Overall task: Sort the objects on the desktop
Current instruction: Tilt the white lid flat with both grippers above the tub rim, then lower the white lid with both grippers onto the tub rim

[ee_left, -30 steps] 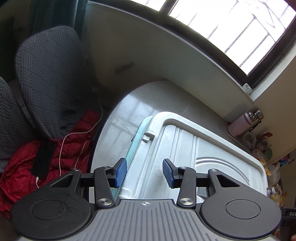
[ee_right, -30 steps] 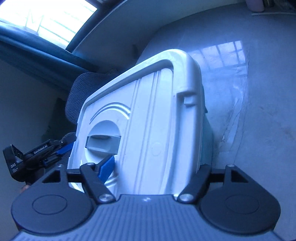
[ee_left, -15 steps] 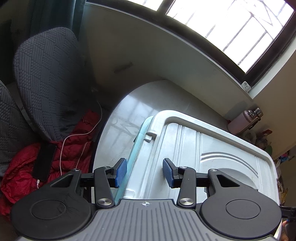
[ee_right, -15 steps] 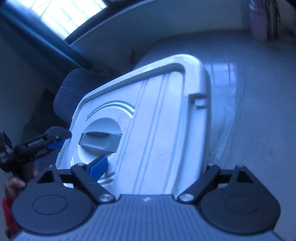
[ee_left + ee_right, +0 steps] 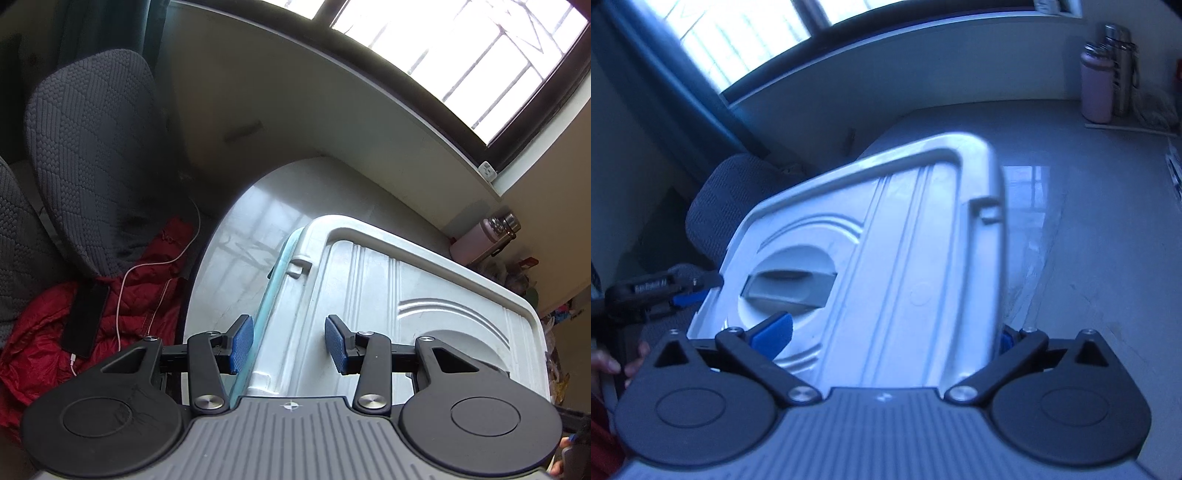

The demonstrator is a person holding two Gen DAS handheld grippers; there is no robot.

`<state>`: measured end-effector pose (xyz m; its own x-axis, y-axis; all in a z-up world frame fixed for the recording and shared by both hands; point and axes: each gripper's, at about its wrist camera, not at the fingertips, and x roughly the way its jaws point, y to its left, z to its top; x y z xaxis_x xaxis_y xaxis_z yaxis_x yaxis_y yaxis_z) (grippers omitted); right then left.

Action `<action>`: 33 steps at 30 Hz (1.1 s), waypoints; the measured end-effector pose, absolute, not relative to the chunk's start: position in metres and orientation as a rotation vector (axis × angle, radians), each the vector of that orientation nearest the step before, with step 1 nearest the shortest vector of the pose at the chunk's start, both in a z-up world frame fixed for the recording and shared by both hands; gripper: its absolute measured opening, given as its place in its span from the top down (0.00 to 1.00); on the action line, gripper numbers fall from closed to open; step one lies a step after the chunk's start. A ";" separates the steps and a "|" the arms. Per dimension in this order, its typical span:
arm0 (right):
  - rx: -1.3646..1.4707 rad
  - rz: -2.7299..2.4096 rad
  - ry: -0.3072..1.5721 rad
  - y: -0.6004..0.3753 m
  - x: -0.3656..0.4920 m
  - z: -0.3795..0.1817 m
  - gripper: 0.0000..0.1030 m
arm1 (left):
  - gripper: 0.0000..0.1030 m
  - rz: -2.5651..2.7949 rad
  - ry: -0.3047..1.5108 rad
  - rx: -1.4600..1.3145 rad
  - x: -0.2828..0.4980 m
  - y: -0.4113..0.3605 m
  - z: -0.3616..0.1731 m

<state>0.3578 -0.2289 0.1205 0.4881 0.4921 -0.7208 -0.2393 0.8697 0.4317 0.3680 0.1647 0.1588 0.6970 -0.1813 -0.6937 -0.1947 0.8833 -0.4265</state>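
Left wrist view gives us the white lid of a storage box, a broad moulded plastic panel with raised parallel ribs running along its length, a thick rounded rim, curved arcs pressed in around a round recess, and a small square latch tab at one edge. Beneath that edge we see the pale turquoise wall of the box itself, which stands on the glossy pale table near its curved edge. Our left gripper is clenched to its narrowest, its blue pads straddling the lid's long edge: one pad lies outside against the turquoise wall, the other over the ribbed top, so it appears to grasp the rim, though we cannot tell whether both pads truly press on it. In the right wrist view the same lid fills the middle, slightly blurred, and the recess proves to hold a flat grey handle bar. Our right gripper has just been spreading its jaws and now stands released at full width, the lid's near end lying between the fingers, with one blue pad over the recess and the other just past the lid's edge. A pink flask stands at the table's far side, well apart from the box.
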 end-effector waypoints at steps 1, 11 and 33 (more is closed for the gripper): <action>0.314 0.458 0.971 -0.232 0.361 0.121 0.00 | 0.57 0.007 0.809 -0.501 0.368 0.165 0.159; 0.277 0.395 1.004 -0.243 0.372 0.124 0.00 | 0.57 0.007 0.821 -0.491 0.368 0.164 0.159; 0.245 0.394 0.958 -0.223 0.366 0.126 0.00 | 0.38 -0.028 0.837 -0.410 0.370 0.150 0.188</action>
<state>0.3661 -0.2232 0.1261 0.5120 0.4307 -0.7432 -0.2174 0.9020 0.3730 0.3698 0.1496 0.1880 0.6740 -0.1841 -0.7154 -0.1352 0.9213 -0.3645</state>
